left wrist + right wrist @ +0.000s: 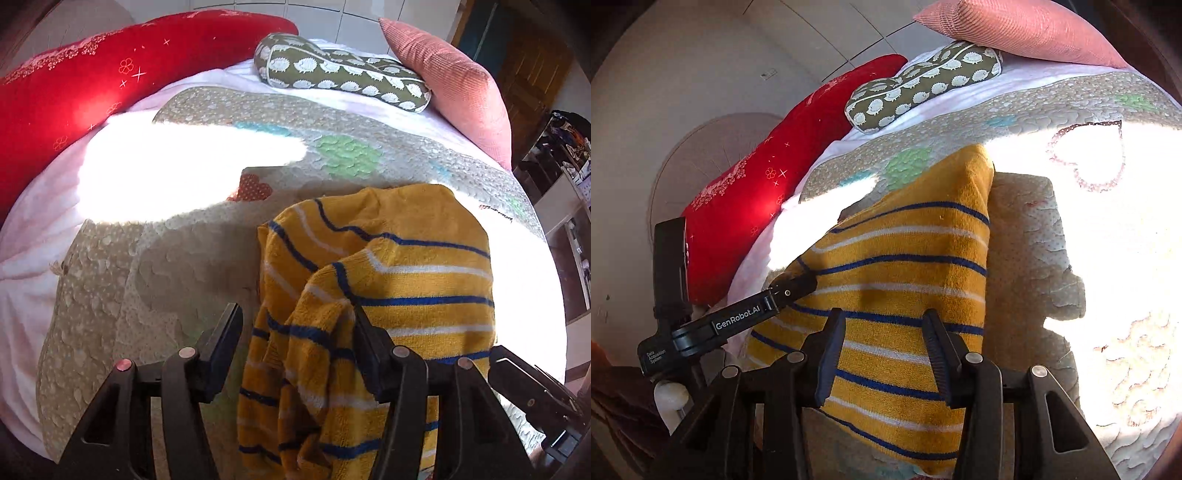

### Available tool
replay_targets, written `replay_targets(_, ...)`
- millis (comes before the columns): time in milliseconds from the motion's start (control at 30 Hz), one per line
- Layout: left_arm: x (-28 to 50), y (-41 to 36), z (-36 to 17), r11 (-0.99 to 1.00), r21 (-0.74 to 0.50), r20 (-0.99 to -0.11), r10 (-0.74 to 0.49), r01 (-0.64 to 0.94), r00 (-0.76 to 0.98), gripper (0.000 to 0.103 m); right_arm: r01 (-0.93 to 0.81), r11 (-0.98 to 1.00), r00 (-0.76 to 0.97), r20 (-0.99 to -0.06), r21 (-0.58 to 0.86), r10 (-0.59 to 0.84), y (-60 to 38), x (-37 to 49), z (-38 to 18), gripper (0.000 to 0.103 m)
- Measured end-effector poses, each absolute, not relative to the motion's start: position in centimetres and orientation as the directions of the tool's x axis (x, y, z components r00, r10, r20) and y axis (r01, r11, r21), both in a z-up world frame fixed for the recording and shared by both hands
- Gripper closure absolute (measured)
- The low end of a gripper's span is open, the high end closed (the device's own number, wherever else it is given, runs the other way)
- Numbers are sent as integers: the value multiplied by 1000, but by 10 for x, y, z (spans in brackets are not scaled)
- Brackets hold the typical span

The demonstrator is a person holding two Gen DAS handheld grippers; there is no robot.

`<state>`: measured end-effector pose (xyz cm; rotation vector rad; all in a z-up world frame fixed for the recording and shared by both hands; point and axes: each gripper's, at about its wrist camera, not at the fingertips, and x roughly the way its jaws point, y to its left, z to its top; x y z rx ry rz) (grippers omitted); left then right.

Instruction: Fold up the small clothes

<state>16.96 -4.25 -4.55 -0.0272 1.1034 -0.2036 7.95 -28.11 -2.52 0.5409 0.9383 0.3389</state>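
Note:
A small yellow knit top (406, 258) with blue and white stripes lies folded over on the patchwork quilt (221, 110). My left gripper (295, 314) stands open. A bunched part of the top hangs between its jaws and drapes over the right finger (369, 343), while a gap shows beside the left finger (221, 339). In the right wrist view my right gripper (882, 314) is open just over the near part of the top (905, 240), with striped cloth showing between its fingers. The left gripper's finger (790, 288) touches the top's left edge.
At the head of the bed lie a red pillow (92, 85), a green hedgehog-print pillow (332, 70) and a pink cushion (454, 85). Bright sunlight washes out parts of the quilt (1108, 258). Shelves (565, 166) stand beyond the bed's right edge.

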Motion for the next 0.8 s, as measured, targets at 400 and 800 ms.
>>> replay_targets(400,150,-17,-70,976,-182,-833,-217,118,509,32,-123,859,615,-641,497,459,-275,67,-13,55)
replay_targets(800,151,-11,-74,972,-205,-824,-237,119,515,22,89,783,496,-709,615,501,-288,181,-53,55)
